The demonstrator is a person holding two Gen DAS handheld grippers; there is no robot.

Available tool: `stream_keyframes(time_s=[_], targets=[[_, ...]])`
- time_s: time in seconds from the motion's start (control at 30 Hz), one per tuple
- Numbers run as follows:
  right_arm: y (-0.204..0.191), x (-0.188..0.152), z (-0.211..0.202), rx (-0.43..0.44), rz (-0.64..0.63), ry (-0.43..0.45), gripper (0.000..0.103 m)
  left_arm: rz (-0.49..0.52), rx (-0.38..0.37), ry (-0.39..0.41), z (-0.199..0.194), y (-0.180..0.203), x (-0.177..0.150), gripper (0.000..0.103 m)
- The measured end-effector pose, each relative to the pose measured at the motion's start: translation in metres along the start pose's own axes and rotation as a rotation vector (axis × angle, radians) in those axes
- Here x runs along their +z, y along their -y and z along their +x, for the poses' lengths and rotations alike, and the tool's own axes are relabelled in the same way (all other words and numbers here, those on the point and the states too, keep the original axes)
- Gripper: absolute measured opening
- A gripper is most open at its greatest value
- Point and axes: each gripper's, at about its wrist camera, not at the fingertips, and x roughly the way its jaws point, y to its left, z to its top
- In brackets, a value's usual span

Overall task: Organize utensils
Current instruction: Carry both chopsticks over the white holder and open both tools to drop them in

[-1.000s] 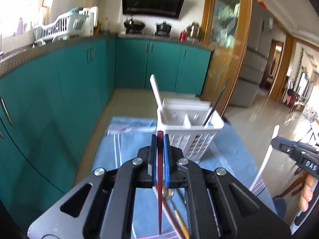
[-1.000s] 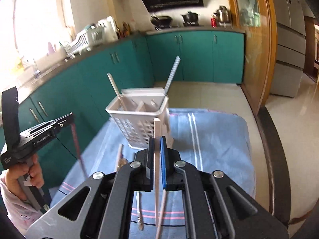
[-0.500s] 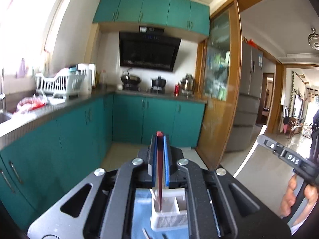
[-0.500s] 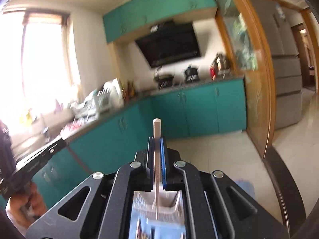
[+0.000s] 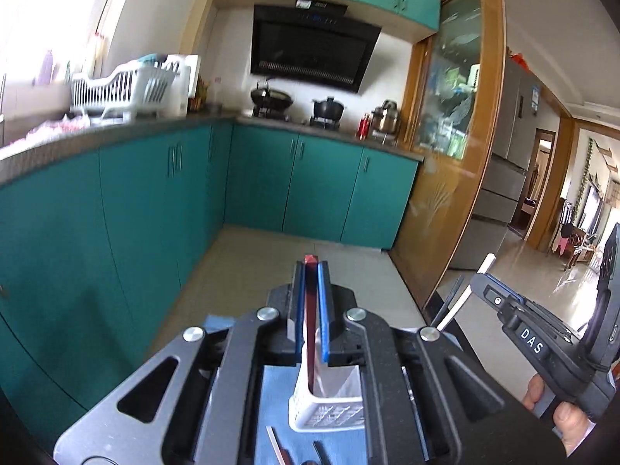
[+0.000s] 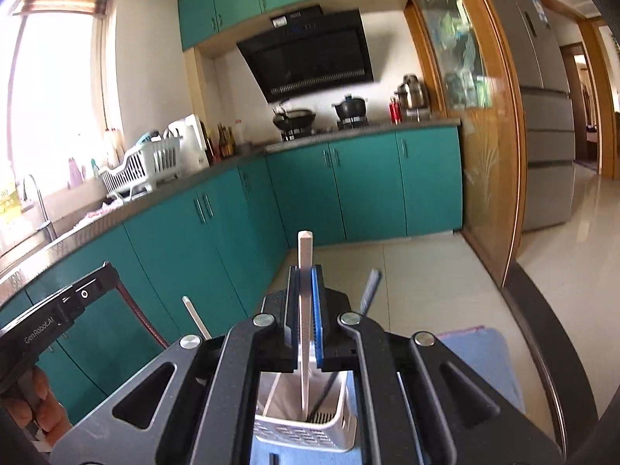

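Here, two hand-held grippers each carry one chopstick above a white slotted utensil basket (image 6: 306, 432), which stands on a blue cloth (image 6: 478, 364) covering the counter.

Seen from the right wrist, the right gripper (image 6: 306, 310) has its blue-padded jaws pressed together on a pale chopstick (image 6: 305, 310). The stick runs along the 12-to-6 line of the view, its blunt top at 12 o'clock above the jaws, its thin tip at 6 o'clock. That tip appears to sit within the basket's mouth, near the middle, though depth is hard to judge. The basket already holds a white utensil handle (image 6: 195, 319) leaning toward 11 o'clock and a dark grey handle (image 6: 370, 290) leaning toward 1 o'clock.

Seen from the left wrist, the left gripper (image 5: 308, 310) pinches a dark red chopstick (image 5: 310, 329), also lying along the 12-to-6 line. Its lower end points at the basket (image 5: 329, 407), which sits at 6 o'clock directly under the jaws; whether the tip is inside the rim cannot be told. A few more utensils lie on the cloth at the bottom edge of this view, too cut off to name.

Both sticks stand nearly upright over the basket, so the drop looks to depend on each tip being lined up inside a compartment. The right one seems the better placed of the two.
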Motion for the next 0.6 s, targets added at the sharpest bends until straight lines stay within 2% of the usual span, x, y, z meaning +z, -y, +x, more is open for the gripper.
stream_keyframes(time_s=[0.13, 0.2, 0.23, 0.33, 0.47, 0.5, 0.53, 0.6], targets=[[0.007, -0.015, 0.004, -0.023, 0.011, -0.044, 0.008, -0.020, 0.009, -0.027, 0.009, -0.008, -0.012, 0.007], [0.010, -0.018, -0.002, -0.028, 0.016, -0.047, 0.022, -0.030, 0.022, -0.016, 0.007, -0.011, -0.015, 0.007], [0.013, -0.020, -0.009, -0.024, 0.023, -0.043, 0.024, -0.033, 0.026, -0.010, 0.004, -0.012, -0.016, 0.012], [0.021, -0.024, -0.032, -0.019, 0.028, -0.027, 0.031, -0.062, 0.040, 0.016, -0.013, -0.022, -0.024, 0.036], [0.044, -0.041, -0.077, -0.027, 0.046, -0.007, 0.033, -0.092, 0.087, 0.048, -0.045, -0.043, -0.046, 0.050], [0.050, -0.047, -0.082, -0.044, 0.051, -0.014, 0.033, -0.111, 0.111, 0.032, -0.049, -0.051, -0.056, 0.053], [0.061, -0.062, -0.085, -0.099, 0.070, -0.040, 0.034, -0.134, 0.131, -0.007, -0.048, -0.060, -0.069, 0.055], [0.075, -0.087, -0.074, -0.161, 0.095, -0.114, 0.034, -0.161, 0.173, -0.140, -0.032, -0.073, -0.098, 0.055]])
